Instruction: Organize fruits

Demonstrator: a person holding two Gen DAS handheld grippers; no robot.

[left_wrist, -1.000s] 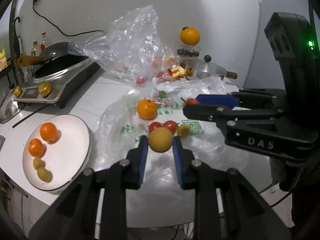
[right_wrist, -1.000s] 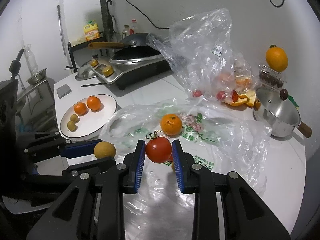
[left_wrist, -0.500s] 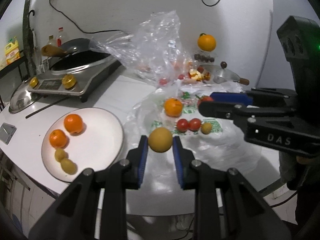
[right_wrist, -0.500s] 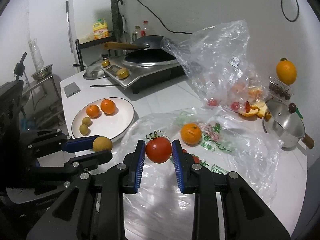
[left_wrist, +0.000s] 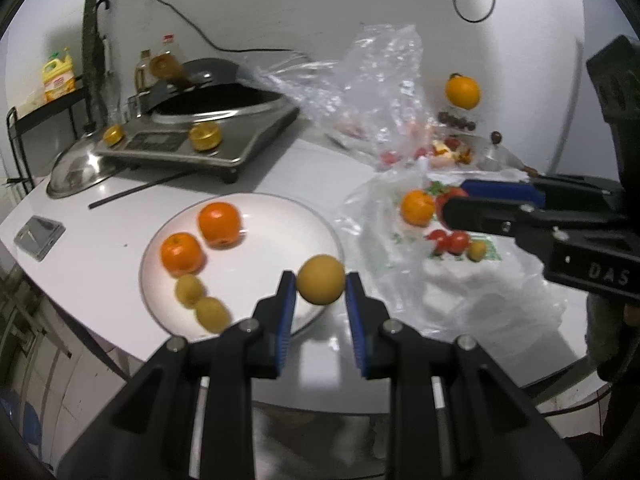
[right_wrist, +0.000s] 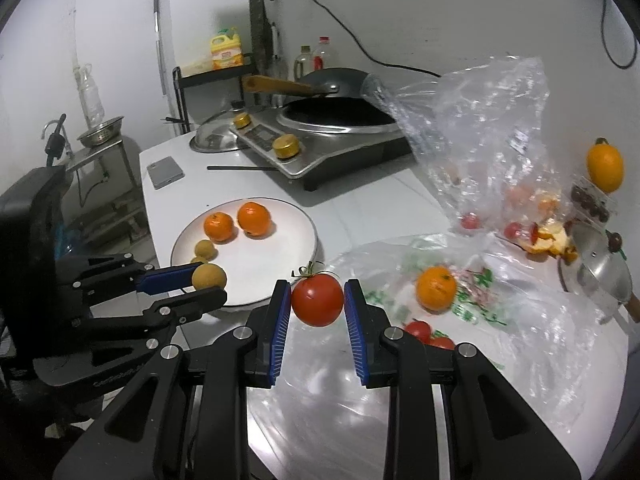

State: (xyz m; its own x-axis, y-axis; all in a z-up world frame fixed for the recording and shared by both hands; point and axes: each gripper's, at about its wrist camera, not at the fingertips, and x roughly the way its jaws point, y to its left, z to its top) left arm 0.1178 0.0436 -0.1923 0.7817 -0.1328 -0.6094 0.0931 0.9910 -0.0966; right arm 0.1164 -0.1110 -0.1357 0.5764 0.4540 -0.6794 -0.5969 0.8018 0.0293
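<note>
Both tongs loaded above the white table [left_wrist: 100,248].
Left gripper [left_wrist: 320,290] clamped on a yellow fruit [left_wrist: 321,279], hovering over the near right rim of the plate [left_wrist: 280,224]; right gripper [right_wrist: 317,300] clamped on a red tomato [right_wrist: 317,300], near the plate's right edge, over the plastic bag [right_wrist: 520,344].

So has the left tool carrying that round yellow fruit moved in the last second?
Yes. The left tool has carried the round yellow fruit leftward, from over the plastic bag to the white plate's near edge.

Bare plate [left_wrist: 276,236] half beside oranges [left_wrist: 219,225]; crumpled bag [left_wrist: 472,292] rightward.
</note>
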